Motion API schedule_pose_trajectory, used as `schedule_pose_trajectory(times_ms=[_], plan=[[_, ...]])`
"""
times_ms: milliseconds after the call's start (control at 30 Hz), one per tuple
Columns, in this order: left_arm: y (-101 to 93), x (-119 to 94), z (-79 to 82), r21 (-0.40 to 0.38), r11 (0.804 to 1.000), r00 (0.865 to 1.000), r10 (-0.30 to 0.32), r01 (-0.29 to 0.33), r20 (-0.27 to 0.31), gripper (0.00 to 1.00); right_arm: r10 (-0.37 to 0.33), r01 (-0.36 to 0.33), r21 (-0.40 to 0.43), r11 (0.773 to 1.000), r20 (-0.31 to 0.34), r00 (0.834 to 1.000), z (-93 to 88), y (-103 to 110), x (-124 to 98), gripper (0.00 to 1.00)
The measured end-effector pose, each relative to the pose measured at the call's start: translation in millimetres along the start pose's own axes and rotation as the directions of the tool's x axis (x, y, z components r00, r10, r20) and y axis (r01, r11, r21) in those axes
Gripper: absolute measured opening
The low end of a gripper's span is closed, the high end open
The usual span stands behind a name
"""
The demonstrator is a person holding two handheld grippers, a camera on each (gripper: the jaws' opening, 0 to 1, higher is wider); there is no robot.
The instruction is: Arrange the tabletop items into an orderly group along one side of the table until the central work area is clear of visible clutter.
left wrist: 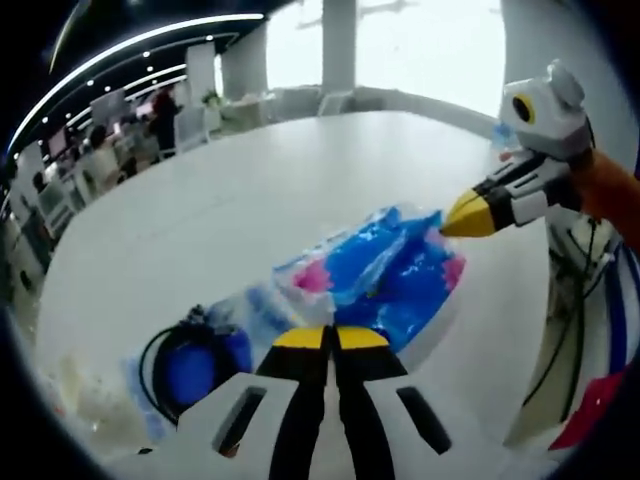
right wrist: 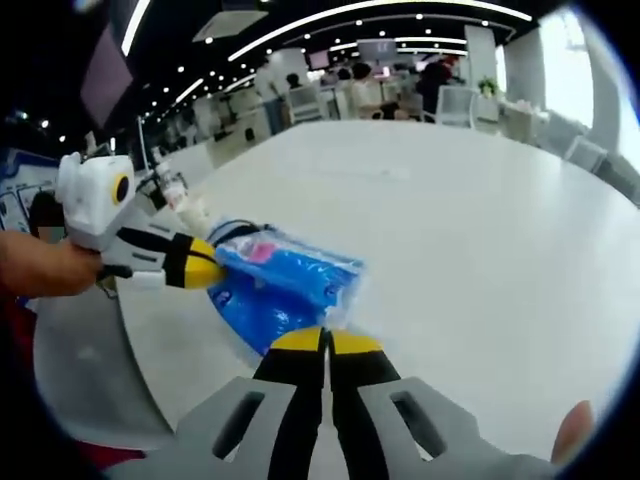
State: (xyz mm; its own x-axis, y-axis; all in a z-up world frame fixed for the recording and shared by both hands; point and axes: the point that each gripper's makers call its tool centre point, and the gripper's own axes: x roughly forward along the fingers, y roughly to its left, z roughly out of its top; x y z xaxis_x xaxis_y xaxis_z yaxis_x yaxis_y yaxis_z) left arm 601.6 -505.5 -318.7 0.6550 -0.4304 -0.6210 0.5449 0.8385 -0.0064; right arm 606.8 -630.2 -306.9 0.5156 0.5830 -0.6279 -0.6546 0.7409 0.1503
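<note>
Fingers of both grippers are pressed together on opposite ends of the blue plastic packet [left wrist: 385, 275], the left gripper [left wrist: 331, 338] and right gripper [right wrist: 326, 342] apparently gripping it to shift it along the white surface [right wrist: 450, 230] beside a coiled black cable [left wrist: 185, 350].

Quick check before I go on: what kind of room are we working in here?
Probably a large open-plan office or lab hall: long curved ceiling light strips, people at desks in the background, tall bright windows, and a big white table.
</note>
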Motion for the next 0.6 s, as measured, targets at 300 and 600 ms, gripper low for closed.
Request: schedule_pose_trajectory(times_ms=[300,600], plan=[[-2.4,20.1,9.8,-0.012,1.000,1.000,-0.007,0.007,0.005,0.00,-0.015,0.015,0.009,1.000,0.003,1.000,0.5,-21.9,1.4,0.01],[-5.6,40.9,7.2,-0.022,1.000,1.000,-0.017,0.017,0.023,0.00,-0.025,0.025,0.003,1.000,-0.009,1.000,-4.3,-38.0,10.1,0.01]])
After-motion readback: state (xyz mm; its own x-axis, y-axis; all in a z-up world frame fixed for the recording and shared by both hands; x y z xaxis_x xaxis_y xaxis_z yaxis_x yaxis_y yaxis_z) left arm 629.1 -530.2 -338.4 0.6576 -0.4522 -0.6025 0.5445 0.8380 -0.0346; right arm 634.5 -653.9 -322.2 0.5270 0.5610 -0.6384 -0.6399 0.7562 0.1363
